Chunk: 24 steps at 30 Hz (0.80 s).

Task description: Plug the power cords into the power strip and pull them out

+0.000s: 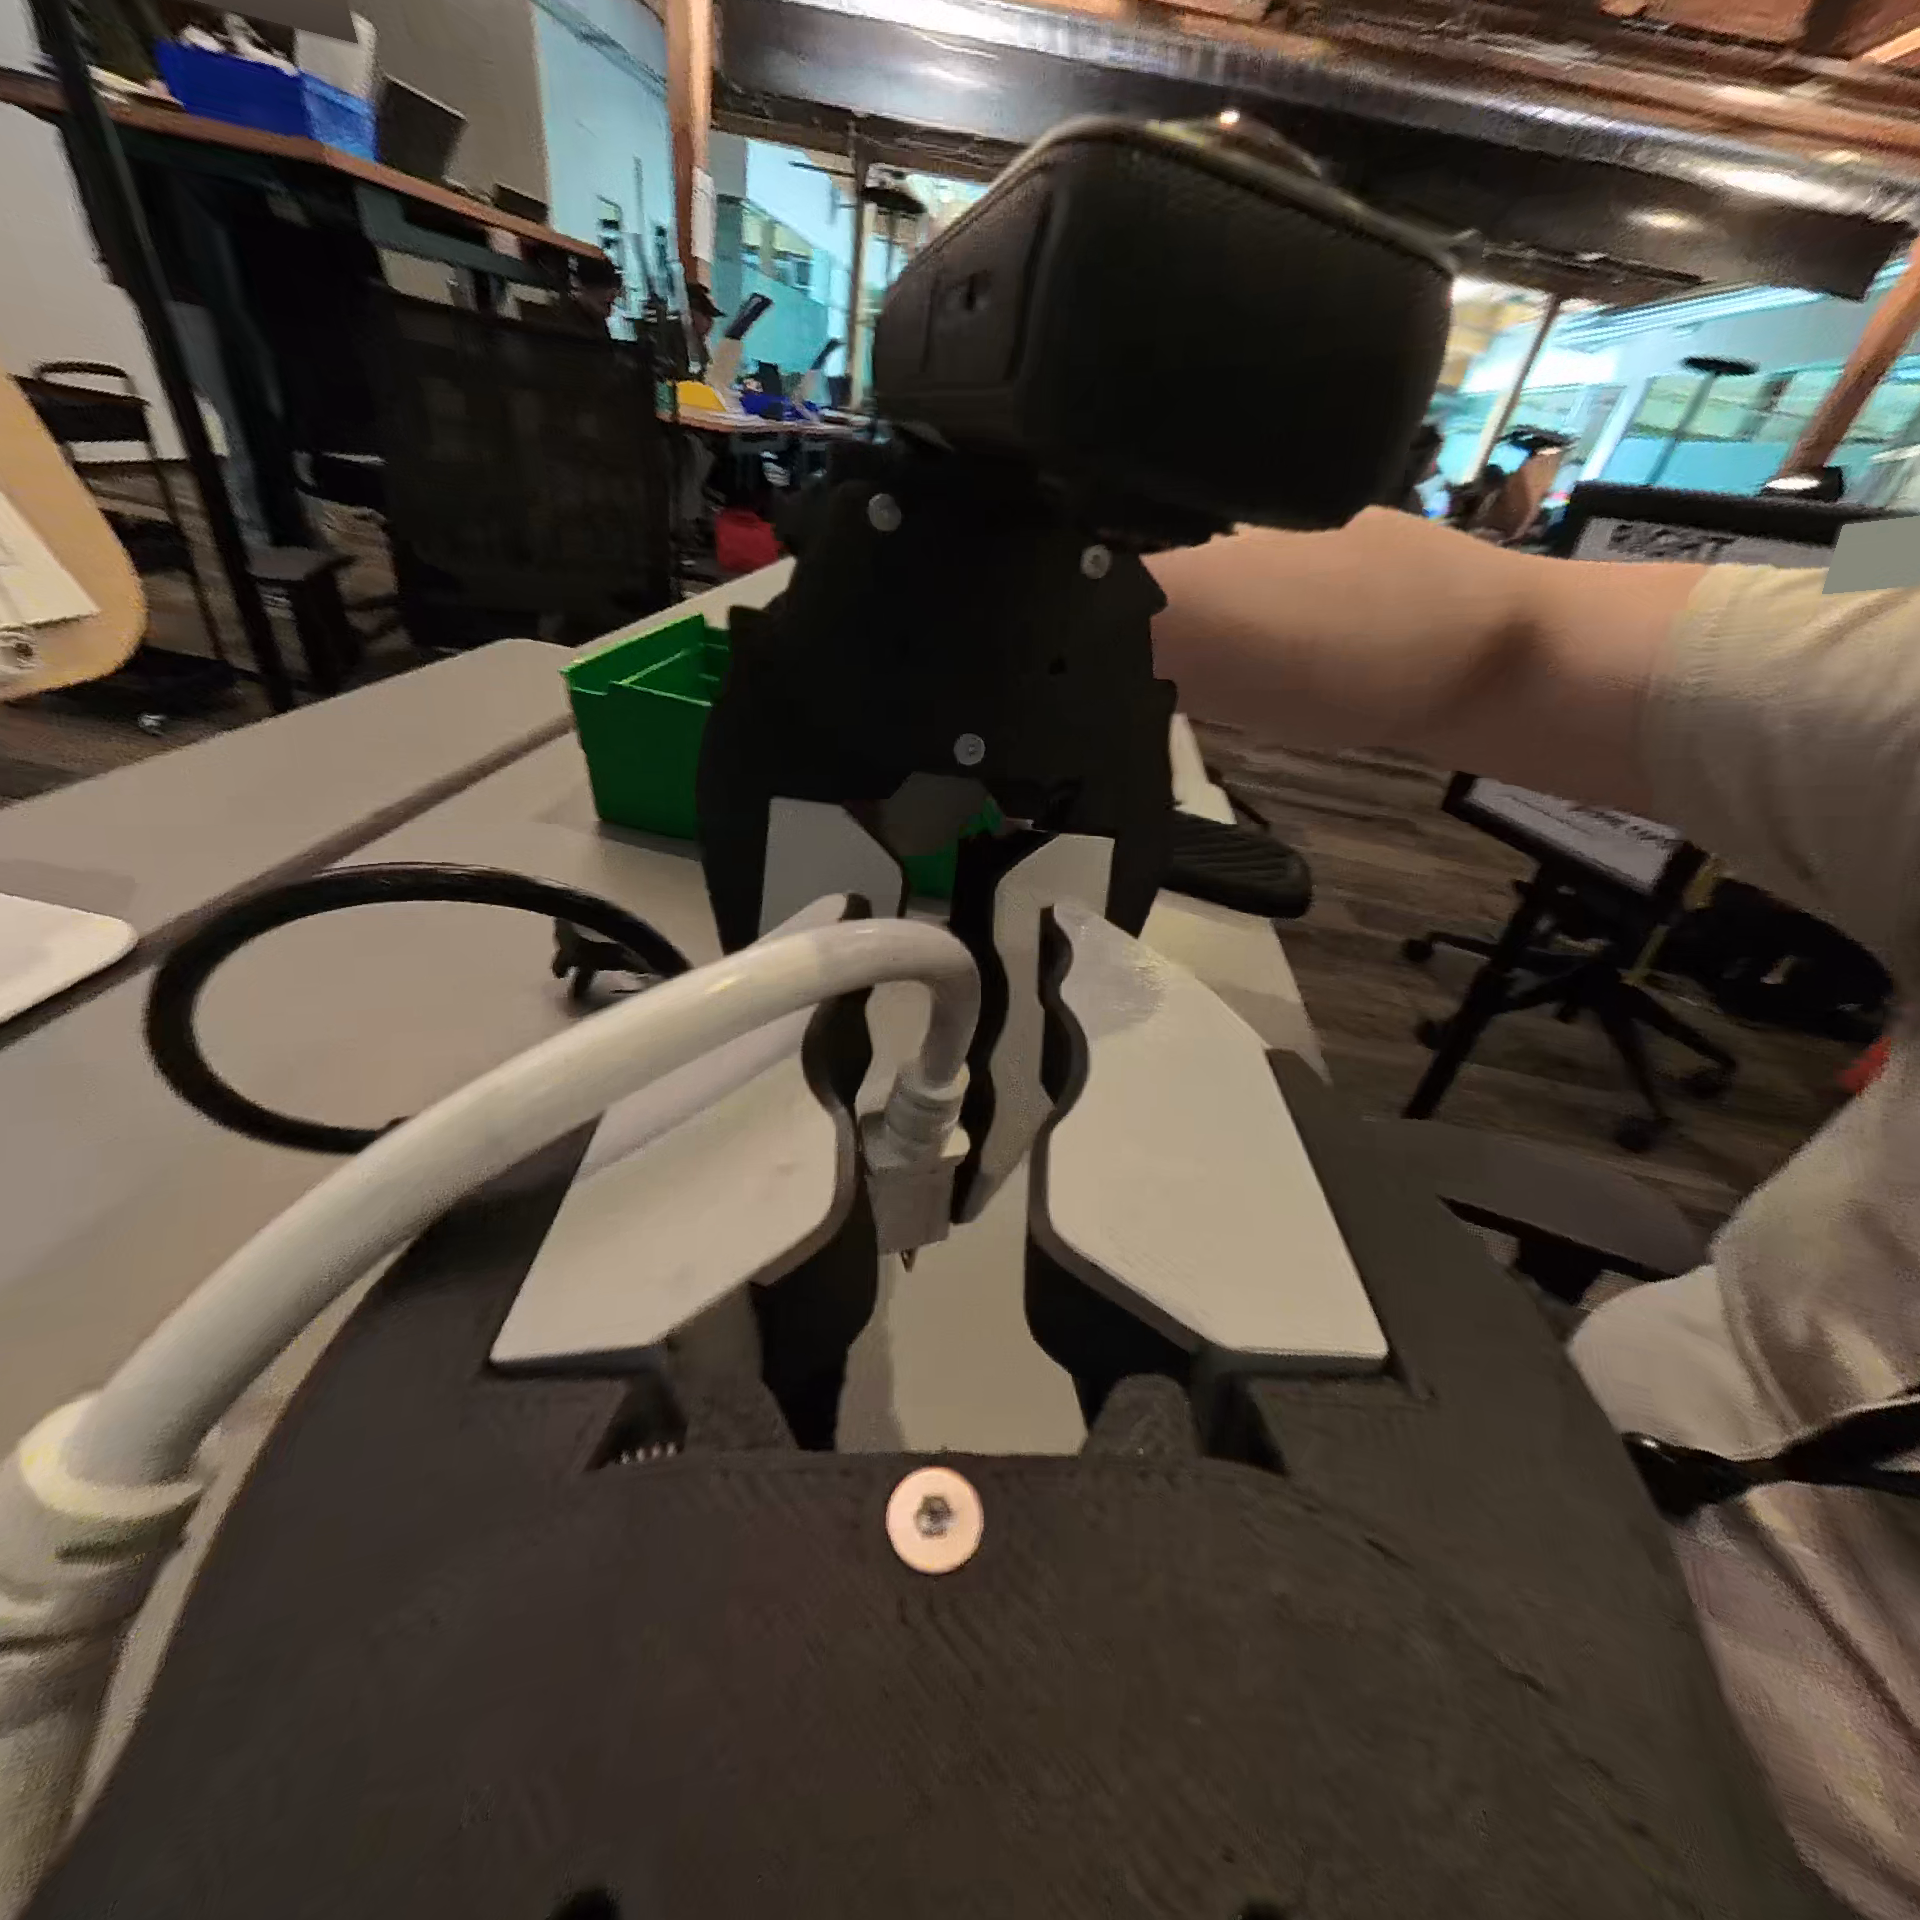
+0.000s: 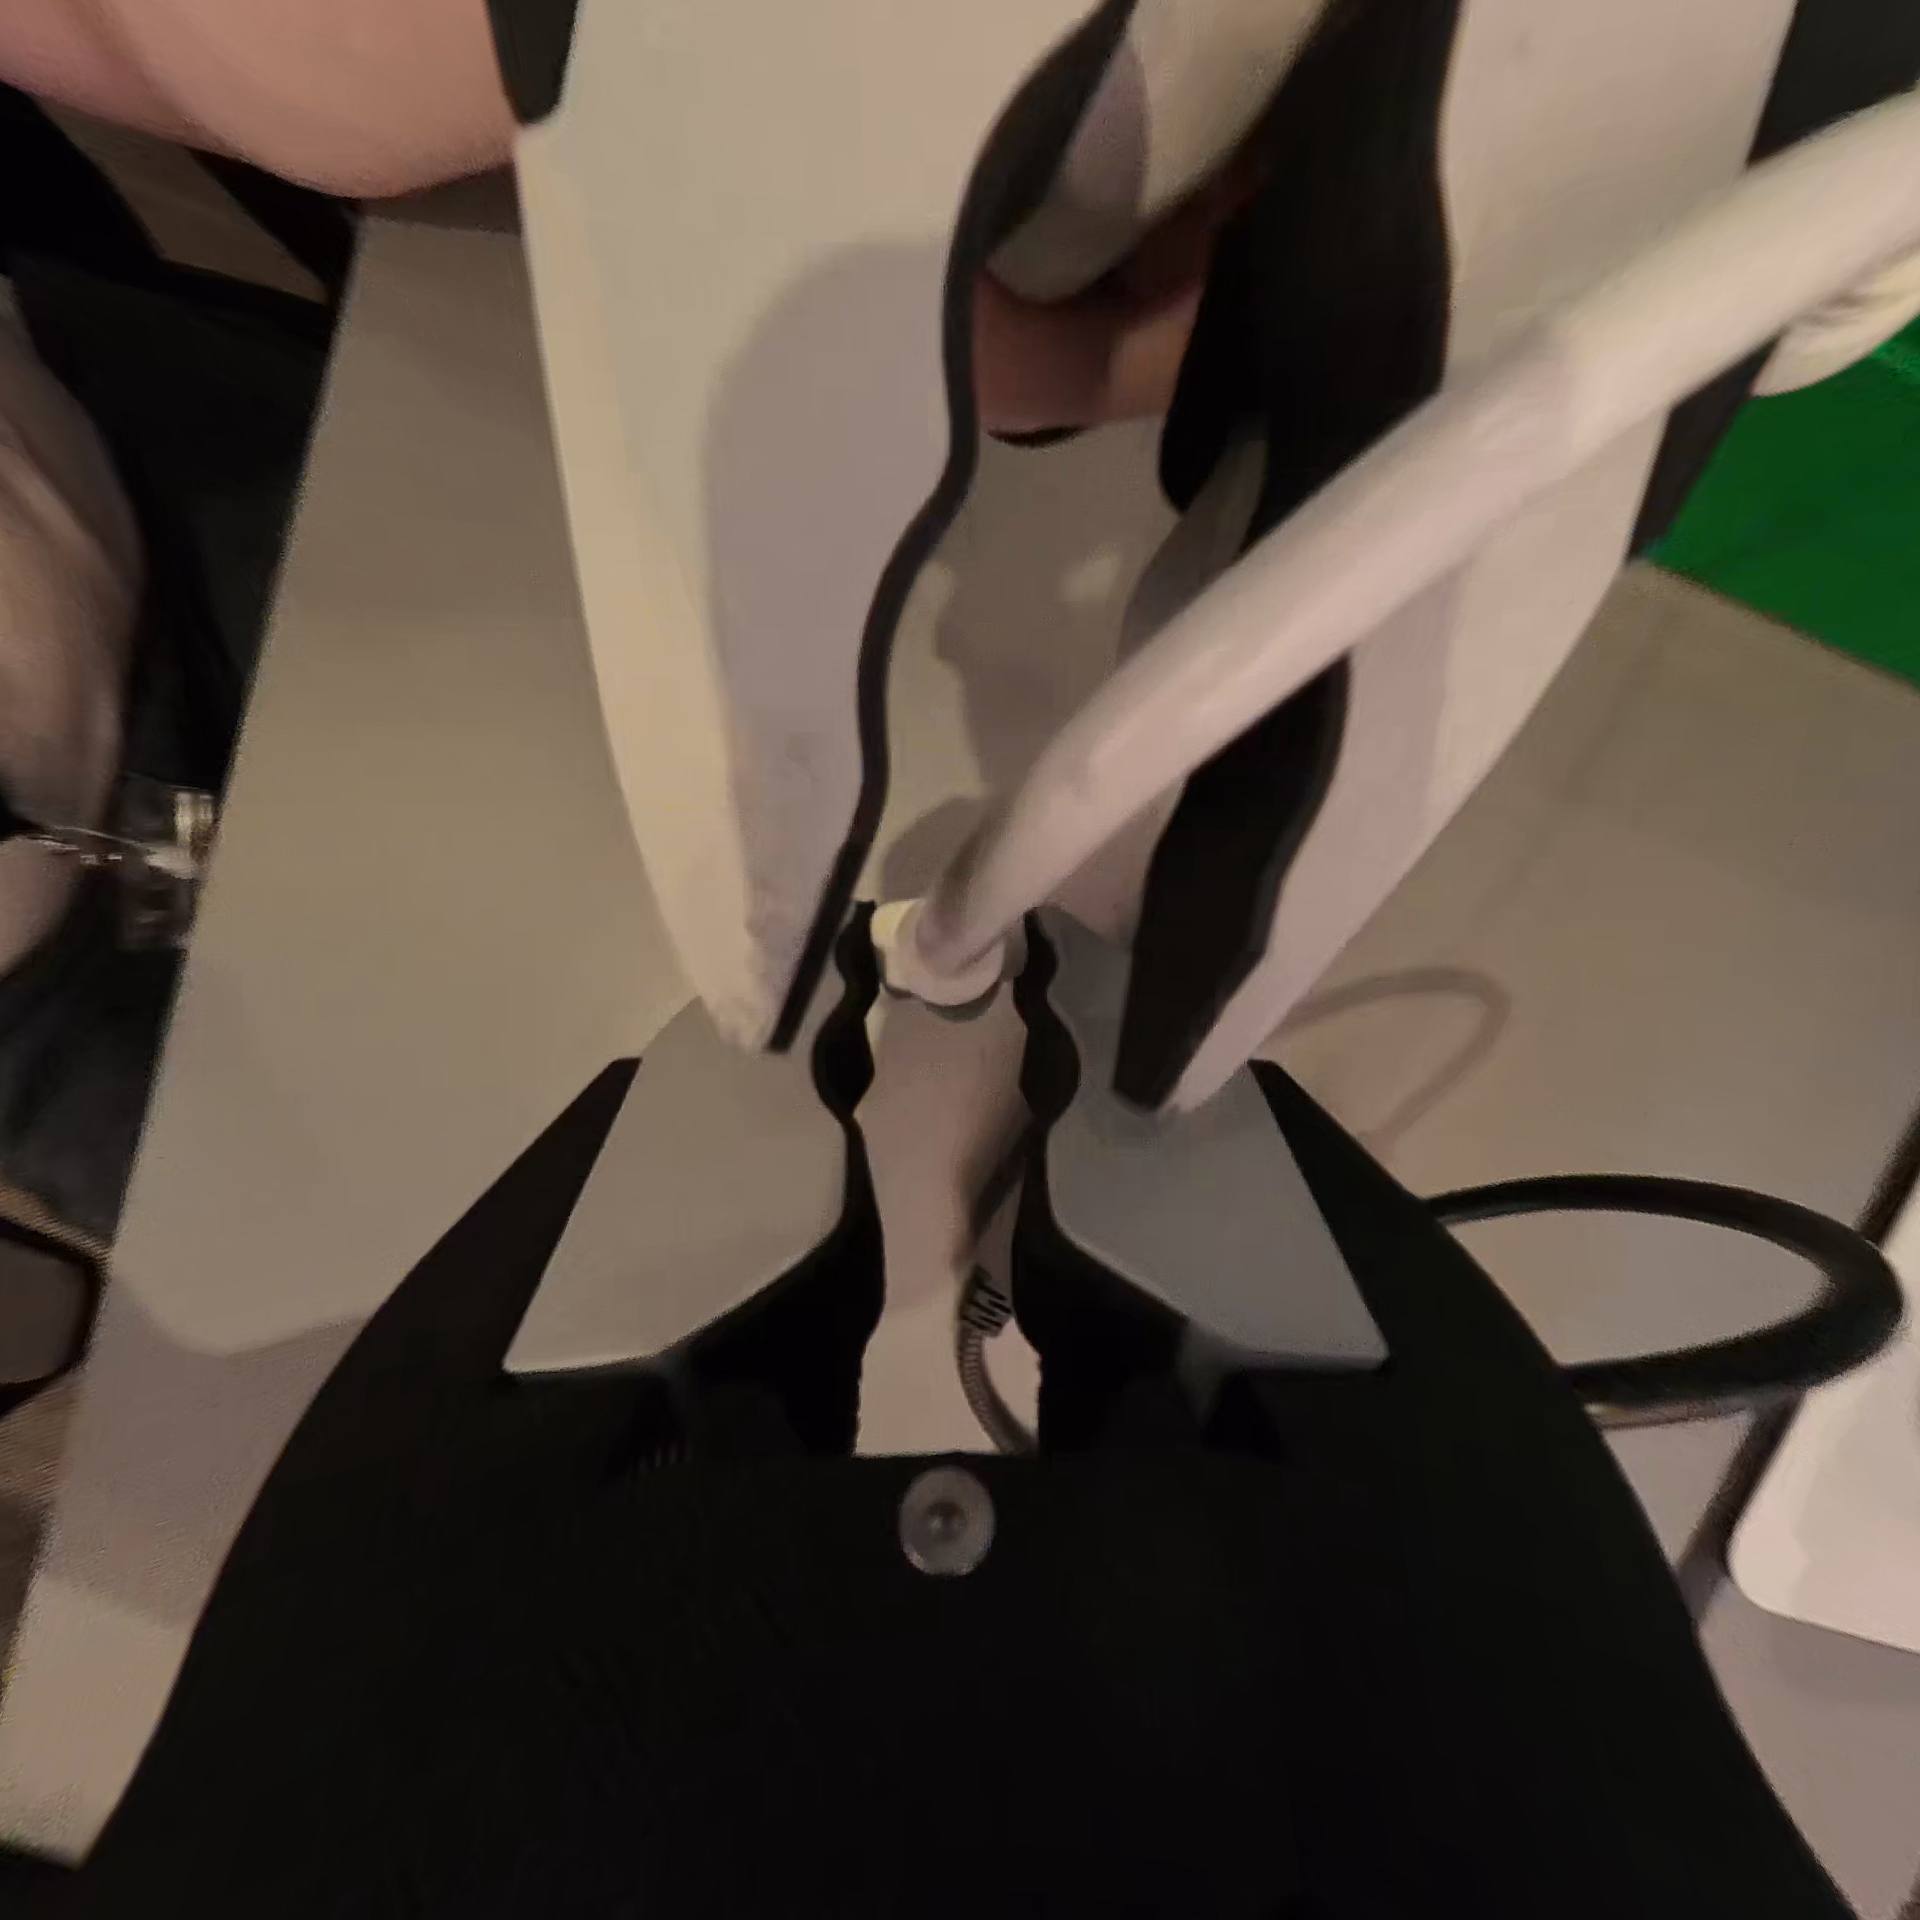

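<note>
A white power cord (image 1: 499,1081) arcs from the lower left to its plug (image 1: 912,1174), which hangs prongs-down above the grey table (image 1: 343,1039). My right gripper (image 1: 925,1195) comes down from above and is shut on the plug; in its own view its black wavy tips (image 2: 940,987) pinch the plug's collar (image 2: 935,961). My left gripper (image 1: 951,925) is open, its white pads (image 1: 1164,1164) on either side of the plug without pinching it. In the right wrist view it (image 2: 961,1060) reaches in from the top, straddling the right tips. I cannot pick out the power strip for certain.
A black cord (image 1: 260,987) lies looped on the table, also in the right wrist view (image 2: 1766,1299). A green bin (image 1: 644,727) stands at the table's far side. A flat white object (image 2: 1849,1507) lies at the edge. A person's arm (image 1: 1403,644) and office chairs (image 1: 1558,987) are to the right. About 8 centimeters separates my left fingertips from my right.
</note>
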{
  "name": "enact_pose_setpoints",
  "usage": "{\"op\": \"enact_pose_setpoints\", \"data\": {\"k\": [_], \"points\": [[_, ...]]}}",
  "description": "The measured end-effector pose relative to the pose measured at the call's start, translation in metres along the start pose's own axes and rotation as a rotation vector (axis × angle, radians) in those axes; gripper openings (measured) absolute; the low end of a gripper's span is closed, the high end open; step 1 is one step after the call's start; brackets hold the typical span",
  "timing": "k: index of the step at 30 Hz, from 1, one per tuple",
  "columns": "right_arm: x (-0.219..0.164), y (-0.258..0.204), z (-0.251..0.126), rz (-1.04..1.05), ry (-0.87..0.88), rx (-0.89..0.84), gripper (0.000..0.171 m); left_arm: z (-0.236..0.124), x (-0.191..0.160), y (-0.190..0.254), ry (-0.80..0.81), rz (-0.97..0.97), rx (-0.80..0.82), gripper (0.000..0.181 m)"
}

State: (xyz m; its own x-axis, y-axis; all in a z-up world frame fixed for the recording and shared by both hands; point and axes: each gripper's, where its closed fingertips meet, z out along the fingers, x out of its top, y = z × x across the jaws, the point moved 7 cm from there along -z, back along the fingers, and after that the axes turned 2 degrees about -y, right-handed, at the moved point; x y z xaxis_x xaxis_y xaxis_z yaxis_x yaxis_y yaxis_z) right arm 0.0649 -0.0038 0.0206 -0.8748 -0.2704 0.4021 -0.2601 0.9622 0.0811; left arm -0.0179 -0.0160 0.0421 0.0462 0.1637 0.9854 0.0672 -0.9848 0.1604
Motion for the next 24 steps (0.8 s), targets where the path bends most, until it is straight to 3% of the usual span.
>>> {"op": "enact_pose_setpoints", "data": {"k": [4, 8, 12, 17, 20, 24], "points": [[-0.007, 0.011, -0.005, 0.021, 0.05, -0.085, 0.026, -0.011, 0.001, -0.011, 0.014, -0.001, 0.122, 0.036], [-0.014, 0.013, -0.013, 0.037, 0.086, -0.119, 0.026, -0.025, -0.002, -0.028, 0.034, -0.124, 0.177, 0.041], [-0.019, 0.011, -0.019, 0.049, 0.061, -0.124, 0.026, -0.025, -0.003, -0.031, 0.082, -0.211, 0.082, 0.034], [-0.017, 0.001, -0.023, 0.057, 0.086, -0.13, 0.026, -0.024, 0.004, -0.021, 0.106, -0.163, 0.038, 0.028], [-0.016, -0.015, -0.01, 0.048, 0.07, -0.102, 0.027, -0.009, 0.004, -0.009, -0.014, -0.125, -0.048, 0.023], [-0.004, -0.04, -0.011, 0.027, 0.493, -0.02, 0.027, 0.014, 0.034, 0.01, -0.066, -0.087, -0.225, 0.02]]}}
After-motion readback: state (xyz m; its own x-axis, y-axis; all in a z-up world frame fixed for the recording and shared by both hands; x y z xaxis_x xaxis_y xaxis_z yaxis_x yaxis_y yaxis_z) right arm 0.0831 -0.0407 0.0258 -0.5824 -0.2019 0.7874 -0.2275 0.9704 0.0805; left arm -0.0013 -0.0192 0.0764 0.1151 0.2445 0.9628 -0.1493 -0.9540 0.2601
